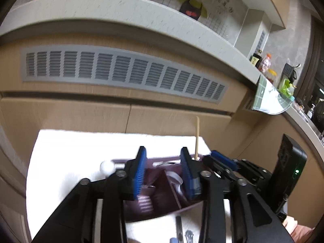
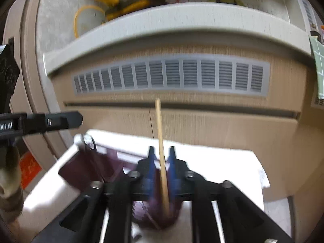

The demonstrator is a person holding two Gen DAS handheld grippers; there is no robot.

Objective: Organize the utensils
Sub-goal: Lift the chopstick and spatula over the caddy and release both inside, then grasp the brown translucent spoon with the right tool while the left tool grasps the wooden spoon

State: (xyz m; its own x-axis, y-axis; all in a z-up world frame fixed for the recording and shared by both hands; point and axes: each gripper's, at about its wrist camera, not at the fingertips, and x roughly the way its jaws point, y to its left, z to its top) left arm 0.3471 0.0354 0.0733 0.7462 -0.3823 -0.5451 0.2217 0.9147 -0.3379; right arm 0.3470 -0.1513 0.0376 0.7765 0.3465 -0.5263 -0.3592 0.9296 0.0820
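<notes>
**Desk:** Blue-padded fingers of the left gripper (image 1: 164, 172) fill the foreground. Are they gripping anything?

**Photographer:** No. They stand spread apart over a dark purple utensil organizer (image 1: 158, 198) on a white cloth (image 1: 60, 162), with nothing pressed between the pads. White spoons (image 1: 175, 180) lie in one compartment; another white utensil (image 1: 108, 167) rests at the tray's left end.

**Desk:** And the right gripper (image 2: 161, 162)?

**Photographer:** Its fingers flank a wooden chopstick (image 2: 162, 151) that stands nearly upright, its lower end down in the purple organizer (image 2: 87, 168). A narrow gap shows on each side of the stick, so the pads are not clamping it. The picture is blurred, though.

**Desk:** Is the chopstick visible from the left side too?

**Photographer:** Yes, the chopstick (image 1: 196, 137) rises at the tray's right end, just beside the right gripper (image 1: 220, 159).

**Desk:** Setting?

**Photographer:** A kitchen counter front with a grey vent grille (image 1: 125, 70) behind the cloth. A knife-like handle (image 1: 179, 228) lies on the cloth below the tray.
</notes>
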